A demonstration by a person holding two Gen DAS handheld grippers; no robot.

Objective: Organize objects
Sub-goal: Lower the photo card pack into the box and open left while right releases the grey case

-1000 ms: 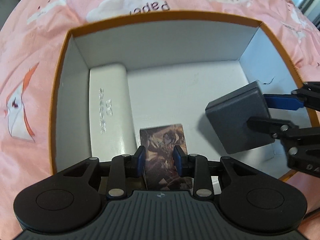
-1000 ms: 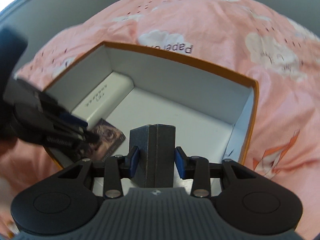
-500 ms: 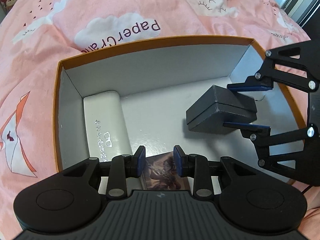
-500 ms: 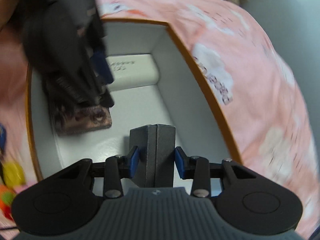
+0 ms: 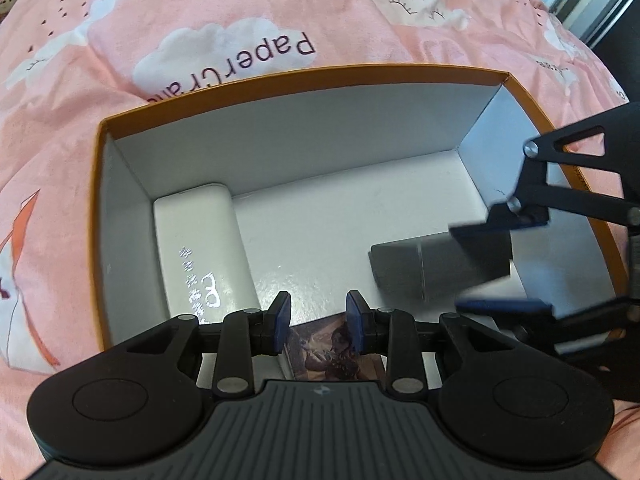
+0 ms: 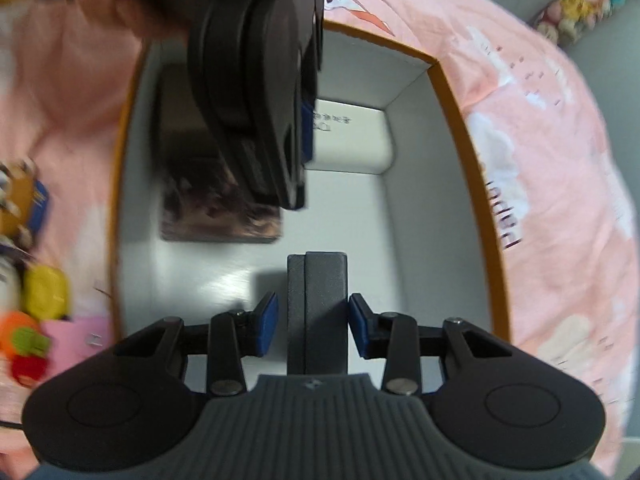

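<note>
Pink bedspread, orange-rimmed box. Right gripper jaws apart beside dark grey case: rigid, likely light; grip flat sides. Left gripper jaws apart over picture card.

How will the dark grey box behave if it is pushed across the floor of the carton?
The dark grey box looks stiff, with sharp, flat sides, so it should probably slide, not roll. The carton floor looks glossy, so it may slide easily. A seam runs along it, perhaps a lid that could shift.
</note>
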